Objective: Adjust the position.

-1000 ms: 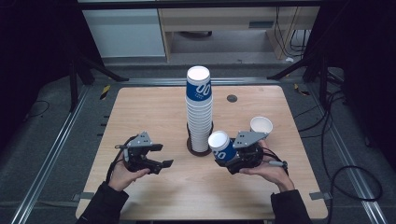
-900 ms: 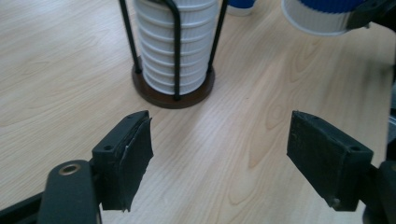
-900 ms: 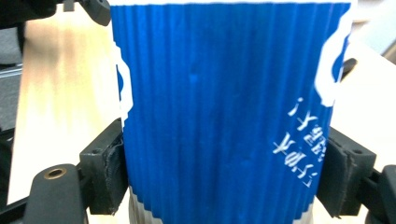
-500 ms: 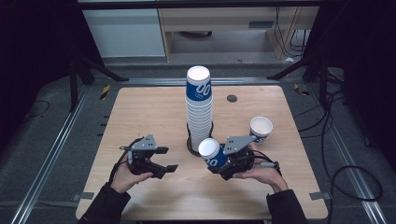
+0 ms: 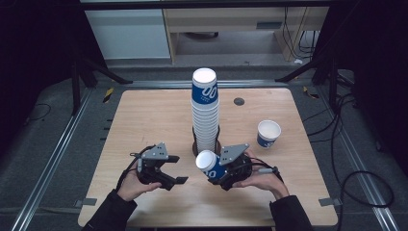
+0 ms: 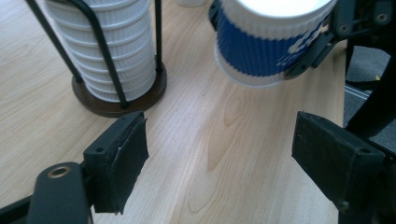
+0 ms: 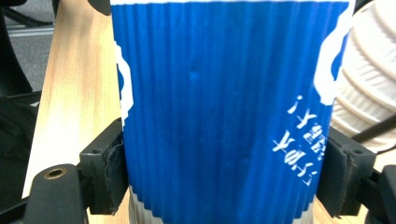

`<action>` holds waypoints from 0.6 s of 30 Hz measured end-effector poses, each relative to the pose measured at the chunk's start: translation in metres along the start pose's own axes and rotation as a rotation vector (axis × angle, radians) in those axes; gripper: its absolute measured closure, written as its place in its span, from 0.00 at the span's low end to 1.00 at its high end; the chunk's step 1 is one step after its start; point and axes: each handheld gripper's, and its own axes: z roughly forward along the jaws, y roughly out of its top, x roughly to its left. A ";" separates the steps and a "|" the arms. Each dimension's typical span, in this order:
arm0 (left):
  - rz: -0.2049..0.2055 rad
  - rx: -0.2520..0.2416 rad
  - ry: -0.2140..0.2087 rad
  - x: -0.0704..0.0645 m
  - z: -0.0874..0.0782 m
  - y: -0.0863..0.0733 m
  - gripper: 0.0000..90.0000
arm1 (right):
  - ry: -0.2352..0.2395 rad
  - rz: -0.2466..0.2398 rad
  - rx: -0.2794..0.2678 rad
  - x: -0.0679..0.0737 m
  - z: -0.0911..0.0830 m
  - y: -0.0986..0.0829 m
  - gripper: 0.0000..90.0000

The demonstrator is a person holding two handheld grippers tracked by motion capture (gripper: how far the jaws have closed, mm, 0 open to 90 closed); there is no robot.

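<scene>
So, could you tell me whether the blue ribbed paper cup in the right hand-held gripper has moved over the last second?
Yes. The blue ribbed paper cup has travelled leftward, from right of the wooden stack holder base to just in front of it.

Held cup seemingly farther left.

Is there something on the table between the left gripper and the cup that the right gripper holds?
No. In the left gripper view, bare table lies between the left gripper and the cup.
</scene>
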 end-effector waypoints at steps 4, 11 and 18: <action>0.007 0.002 -0.014 -0.002 0.002 0.002 0.19 | 0.017 -0.015 0.017 0.003 0.007 0.001 0.21; 0.022 0.017 -0.042 -0.007 0.009 0.006 0.17 | 0.045 -0.041 0.036 0.008 0.018 0.005 0.21; 0.033 0.026 -0.057 -0.011 0.014 0.009 0.17 | 0.055 -0.058 0.051 0.011 0.026 0.008 0.21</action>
